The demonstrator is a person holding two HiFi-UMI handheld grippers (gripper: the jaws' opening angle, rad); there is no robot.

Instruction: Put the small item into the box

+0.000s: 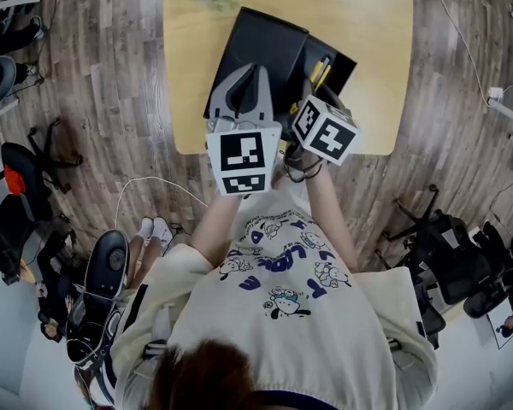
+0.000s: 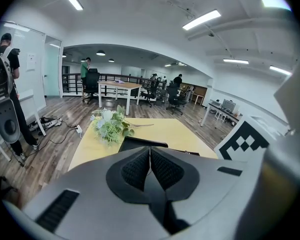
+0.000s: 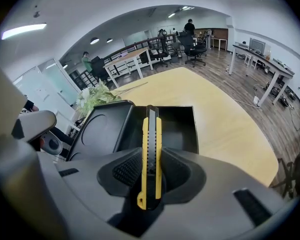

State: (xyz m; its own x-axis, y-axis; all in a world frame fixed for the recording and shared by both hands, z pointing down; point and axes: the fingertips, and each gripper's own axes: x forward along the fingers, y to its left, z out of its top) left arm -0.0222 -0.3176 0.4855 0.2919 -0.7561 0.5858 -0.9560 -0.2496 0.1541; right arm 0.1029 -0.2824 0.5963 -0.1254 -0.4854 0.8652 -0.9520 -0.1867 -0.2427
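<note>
A yellow and black utility knife [image 3: 152, 126] stands gripped between the jaws of my right gripper [image 3: 151, 156], its tip pointing over the open black box [image 3: 177, 129]. The box's lid [image 3: 97, 129] lies open to the left of it. In the head view the right gripper [image 1: 321, 77] hovers over the box [image 1: 340, 61] at the table's near side, and the knife [image 1: 318, 70] shows as a yellow strip. My left gripper [image 1: 255, 71] is beside it over the lid [image 1: 261, 41]. Its jaws [image 2: 150, 153] are shut with nothing between them.
The box rests on a light wooden table [image 1: 359, 15] with a bunch of flowers [image 2: 109, 126] at its far left. Wooden floor surrounds the table, with office chairs [image 1: 449, 254], cables and bags. People stand far off in the room.
</note>
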